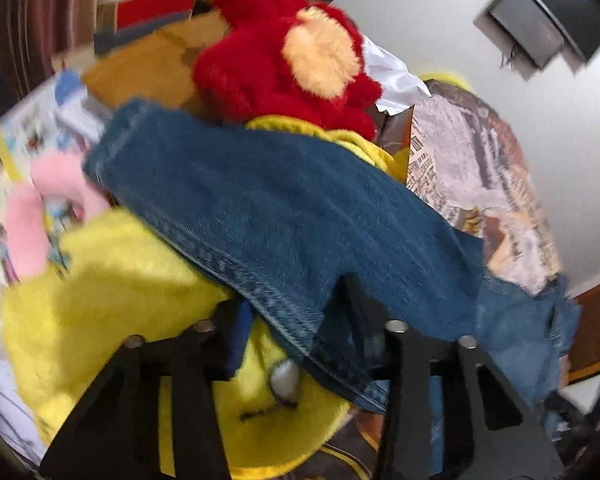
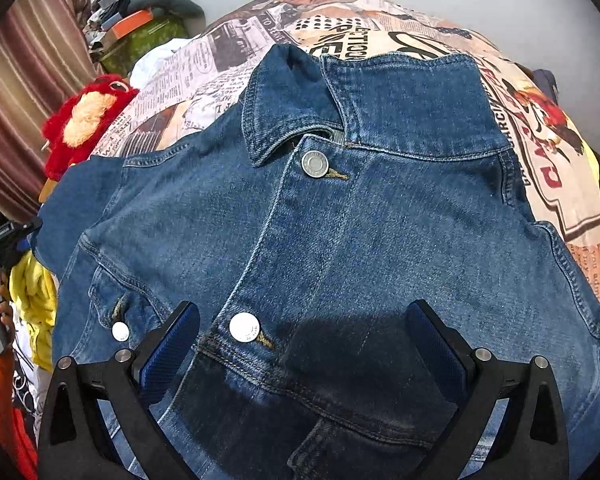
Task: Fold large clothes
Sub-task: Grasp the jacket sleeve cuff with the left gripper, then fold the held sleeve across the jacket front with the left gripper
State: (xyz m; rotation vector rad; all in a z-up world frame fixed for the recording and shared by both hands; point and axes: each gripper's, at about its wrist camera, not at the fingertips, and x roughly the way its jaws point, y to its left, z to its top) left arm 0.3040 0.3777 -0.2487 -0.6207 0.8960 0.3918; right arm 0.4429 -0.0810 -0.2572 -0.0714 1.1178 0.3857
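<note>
In the left wrist view, a yellow plush blanket is lying at eight o'clock, with a pink fluffy item above it at nine o'clock. The denim jacket is stretching a sleeve across the middle of this view, from ten o'clock down to four o'clock. The left claw is sitting narrow at six o'clock, its fingers closing on the sleeve's stitched edge, the denim passing between them. A red plush toy is resting at twelve o'clock, and the newspaper-print bedspread is showing at two o'clock.

In the right wrist view, the jacket is lying front-up on the bed, collar at twelve o'clock, buttons fastened. The right claw is hovering wide at six o'clock over the lower button placket, its blue pads standing apart with nothing gripped. Whether they are touching the cloth is unclear.
</note>
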